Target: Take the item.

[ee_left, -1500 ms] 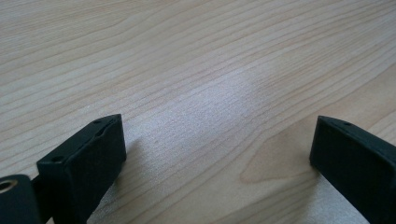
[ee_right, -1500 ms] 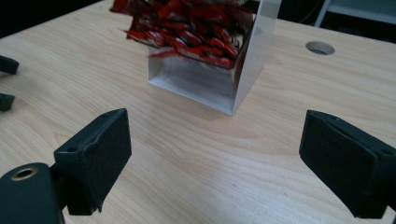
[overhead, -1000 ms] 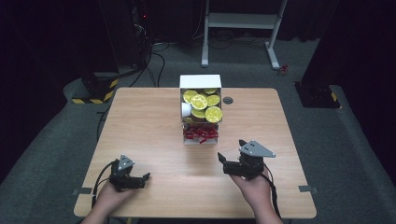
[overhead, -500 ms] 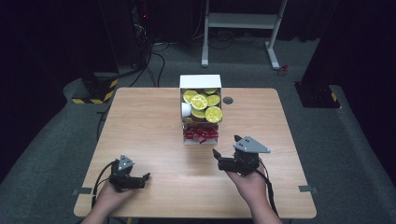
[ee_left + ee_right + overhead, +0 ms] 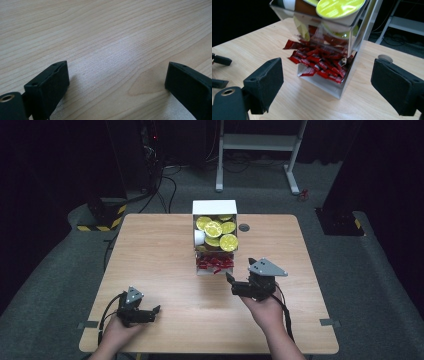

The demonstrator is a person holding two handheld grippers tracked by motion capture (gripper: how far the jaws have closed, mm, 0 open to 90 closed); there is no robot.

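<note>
- In the high view I am holding my left gripper at the lower left of the frame, low over the wooden surface, with its fingers standing apart and nothing between them.
- In the left gripper view the two black fingers are rising from the bottom corners, spread wide, and bare wood grain is lying between them; the right-hand finger is cut off by the frame edge.
- I am holding my right gripper at the lower centre-right of the high view, its fingers apart and empty, pointing toward the dispenser in the middle of the frame.
- My right hand is showing below that gripper, and the forearm is running off the bottom edge.
- The dispenser is standing near the far middle of the surface; its top is holding yellow-lidded pods, and red sachets are lying in its lower tray.
- In the right gripper view the dispenser's clear body is sitting in the upper centre, cut off at the top, so I cannot count the pods.
- The red sachets are lying heaped in the open tray, some spilling over its left side onto the wood; their print is too small to read.
- At the left edge of that view, dark parts of my other gripper are poking in, too cropped to make out.
</note>
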